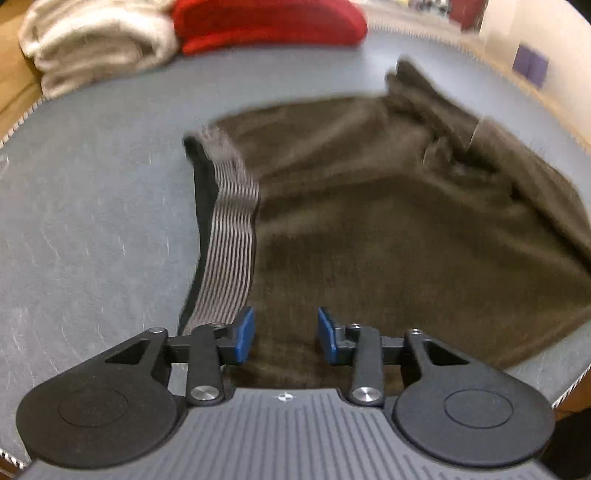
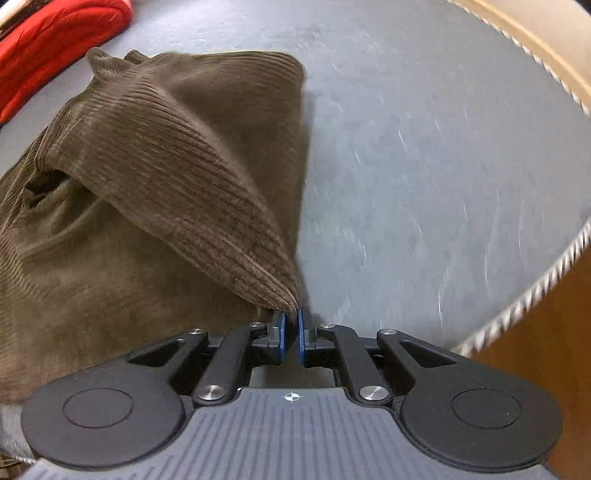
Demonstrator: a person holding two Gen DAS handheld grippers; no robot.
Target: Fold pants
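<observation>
Left gripper [image 1: 286,334]: jaws apart, hovering above the pants [image 1: 369,221] near the striped waistband [image 1: 232,236]. Pants: brown corduroy, lying rumpled on the grey table [image 1: 92,221], long axis unclear. No readable writing. Right gripper [image 2: 290,332]: clamped on a lifted corduroy fold.

Right gripper [image 2: 290,334] fingers pinch brown pants [image 2: 147,177] fold.

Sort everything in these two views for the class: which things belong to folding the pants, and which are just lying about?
Part of the job:
- brown corduroy pants
- left gripper, jaws apart over the waistband end
- right gripper, jaws pinching a pants corner
- grey table

Lying about:
- red folded garment
- cream folded garment
</observation>
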